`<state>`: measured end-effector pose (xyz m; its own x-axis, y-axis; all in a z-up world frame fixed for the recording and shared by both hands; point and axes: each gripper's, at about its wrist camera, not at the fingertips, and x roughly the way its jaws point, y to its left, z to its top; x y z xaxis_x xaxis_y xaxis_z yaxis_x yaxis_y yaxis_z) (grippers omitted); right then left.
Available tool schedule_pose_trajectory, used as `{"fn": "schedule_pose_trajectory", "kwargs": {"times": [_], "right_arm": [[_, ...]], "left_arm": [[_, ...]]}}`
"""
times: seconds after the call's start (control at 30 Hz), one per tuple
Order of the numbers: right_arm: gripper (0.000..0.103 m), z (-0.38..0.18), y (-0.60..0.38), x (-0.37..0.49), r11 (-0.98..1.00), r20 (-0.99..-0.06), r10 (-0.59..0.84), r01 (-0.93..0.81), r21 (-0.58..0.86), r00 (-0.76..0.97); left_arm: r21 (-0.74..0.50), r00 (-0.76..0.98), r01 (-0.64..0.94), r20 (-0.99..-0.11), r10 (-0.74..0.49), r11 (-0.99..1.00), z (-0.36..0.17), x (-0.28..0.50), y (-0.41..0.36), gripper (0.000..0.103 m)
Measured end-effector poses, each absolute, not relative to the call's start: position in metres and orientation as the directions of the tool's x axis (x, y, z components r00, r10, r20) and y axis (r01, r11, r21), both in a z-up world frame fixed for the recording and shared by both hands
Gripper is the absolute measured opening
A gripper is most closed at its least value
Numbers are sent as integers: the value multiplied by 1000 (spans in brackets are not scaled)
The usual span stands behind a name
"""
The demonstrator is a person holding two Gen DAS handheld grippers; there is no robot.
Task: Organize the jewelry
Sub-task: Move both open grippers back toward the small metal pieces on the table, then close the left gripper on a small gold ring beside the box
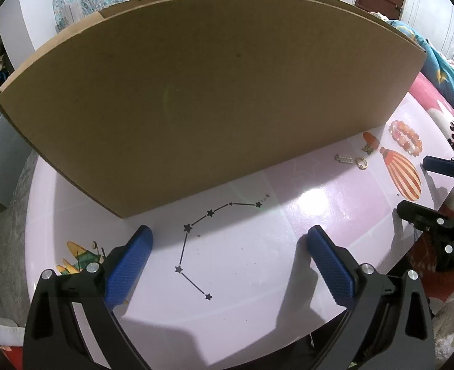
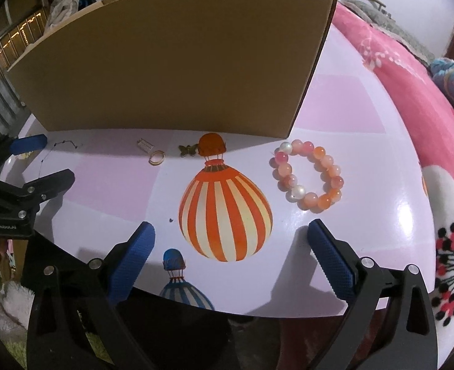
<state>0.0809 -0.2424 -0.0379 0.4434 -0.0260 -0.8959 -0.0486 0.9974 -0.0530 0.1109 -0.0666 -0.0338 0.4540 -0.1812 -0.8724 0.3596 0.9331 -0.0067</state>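
Left gripper [image 1: 228, 240] low over the pale printed surface [image 1: 257, 277], jaws spread wide with nothing between them, only a star-line print beneath. Right gripper [image 2: 231, 236] likewise released, jaws apart over an orange-striped balloon print [image 2: 225, 215]. Cardboard box [image 2: 171, 61] standing at 12 o'clock across both views, its near wall upright.

Pink-and-orange bead bracelet [image 2: 307, 175] flat on the surface at 1 o'clock from the right gripper, just beside the box's right corner, apart from the fingers. Gold ring [image 2: 156, 156] at 11 o'clock, lying in the box's shadow; small pale clasp-like piece [image 2: 145, 146] touching or nearly touching it, possibly an earring, too small to tell. Bronze butterfly charm [image 2: 188, 150] just right of the ring, at the balloon print's top.

In the left wrist view, same bracelet [image 1: 406, 138] far off at 2 o'clock.
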Motion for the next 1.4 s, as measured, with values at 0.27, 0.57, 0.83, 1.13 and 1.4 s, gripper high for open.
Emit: {"fn": "schedule_pose_trajectory", "kwargs": {"times": [0.27,0.57,0.83,1.13,1.4], "right_arm": [[95,-41,-247,88,996,-899,-29,-67,-64,437],[95,-40,-242,81,996,-898,-31,-58,-63,439],[95,-40,-241,83,996,-903,-30,-63,-63,428],[95,-21,-251,77,997,-852,80,-42,68,518],[81,-6,-250,77,996,-798,87,-62,61,596]], "left_arm": [[-7,451,360,-874,-181,933,-34,112,-68,98],[-6,442,359,-879,-176,934,-30,114,-68,98],[-7,455,358,-872,-181,934,-31,111,-64,98],[-60,493,404,-826,-272,913,-16,99,-57,97],[-115,524,554,-721,-453,825,9,78,-76,63]]}}
